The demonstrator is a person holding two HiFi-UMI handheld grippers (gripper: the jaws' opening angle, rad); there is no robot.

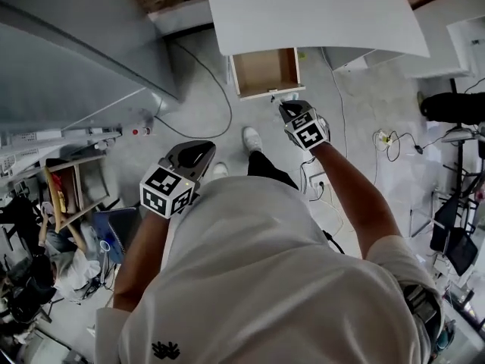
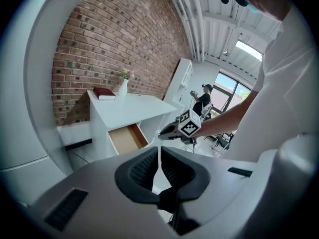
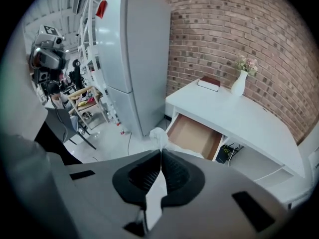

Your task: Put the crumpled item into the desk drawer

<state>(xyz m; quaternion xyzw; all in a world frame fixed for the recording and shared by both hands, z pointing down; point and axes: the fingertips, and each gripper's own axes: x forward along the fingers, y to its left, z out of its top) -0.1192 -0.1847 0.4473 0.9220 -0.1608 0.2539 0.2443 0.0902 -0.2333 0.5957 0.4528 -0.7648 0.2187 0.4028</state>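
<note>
Right gripper: jaws pinched shut on the crumpled item.
Crumpled item: white, sticks out past the jaw tips; in the air near the drawer front, not inside.
Drawer: pulled open beneath the white desk.
Left gripper: jaws pressed together, nothing between them; close to the person's torso.

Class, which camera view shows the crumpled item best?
The right gripper view: the white crumpled item sticks out from the right gripper's shut jaws, before the open drawer. Head view shows at most a speck; left gripper view shows none of it.
</note>
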